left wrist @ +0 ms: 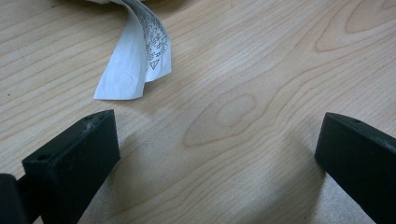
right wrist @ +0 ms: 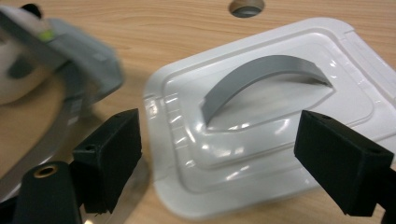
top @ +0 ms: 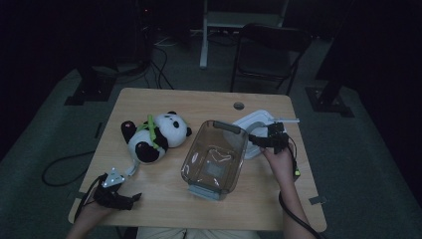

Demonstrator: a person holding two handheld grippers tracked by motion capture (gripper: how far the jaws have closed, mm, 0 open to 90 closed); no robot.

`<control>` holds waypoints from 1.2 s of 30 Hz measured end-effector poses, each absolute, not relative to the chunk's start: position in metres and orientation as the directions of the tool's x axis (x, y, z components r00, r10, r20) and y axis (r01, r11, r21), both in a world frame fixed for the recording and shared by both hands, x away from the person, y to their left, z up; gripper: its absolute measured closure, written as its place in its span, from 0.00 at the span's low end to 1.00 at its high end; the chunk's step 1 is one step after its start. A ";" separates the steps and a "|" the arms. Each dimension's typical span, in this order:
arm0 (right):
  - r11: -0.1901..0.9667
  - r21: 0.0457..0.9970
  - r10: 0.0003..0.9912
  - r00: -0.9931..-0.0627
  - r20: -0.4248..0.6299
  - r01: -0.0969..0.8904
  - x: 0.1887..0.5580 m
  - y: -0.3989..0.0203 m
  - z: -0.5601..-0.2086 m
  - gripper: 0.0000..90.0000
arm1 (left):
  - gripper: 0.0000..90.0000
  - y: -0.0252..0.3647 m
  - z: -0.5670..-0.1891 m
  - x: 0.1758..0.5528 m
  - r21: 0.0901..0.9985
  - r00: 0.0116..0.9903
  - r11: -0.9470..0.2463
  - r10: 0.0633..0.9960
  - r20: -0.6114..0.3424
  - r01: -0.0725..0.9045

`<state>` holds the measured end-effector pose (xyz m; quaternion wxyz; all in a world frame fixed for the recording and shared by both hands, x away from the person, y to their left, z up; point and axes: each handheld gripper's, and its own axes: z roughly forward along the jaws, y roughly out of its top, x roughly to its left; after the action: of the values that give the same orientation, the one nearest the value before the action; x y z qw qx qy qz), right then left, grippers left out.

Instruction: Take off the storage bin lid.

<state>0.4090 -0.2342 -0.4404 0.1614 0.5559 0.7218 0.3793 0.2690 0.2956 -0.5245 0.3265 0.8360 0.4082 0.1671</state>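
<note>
White lid (right wrist: 261,116) flat on table (top: 164,199) — right gripper (right wrist: 219,154) jaws spread, empty; left gripper (left wrist: 215,154) likewise agape.

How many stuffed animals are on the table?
1. The panda lies on the table's left part, beside the clear bin; nothing seems hidden.

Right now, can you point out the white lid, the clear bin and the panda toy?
white lid (right wrist: 275,149), right gripper view, on its glossy top below the grey handle.
clear bin (top: 215,158), high view, on its see-through floor.
panda toy (top: 171,125), high view, on its white head.
</note>
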 end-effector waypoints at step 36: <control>0.302 0.847 0.824 -0.567 0.000 0.438 0.304 -0.219 -0.473 0.14 | 0.00 0.294 -0.525 0.268 0.683 0.592 -0.439 0.806 0.013 0.583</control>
<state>0.3043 -0.2187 -0.4730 0.2250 0.4072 0.7748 0.4282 0.2683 0.2937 -0.5247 0.3250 0.8308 0.4181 0.1713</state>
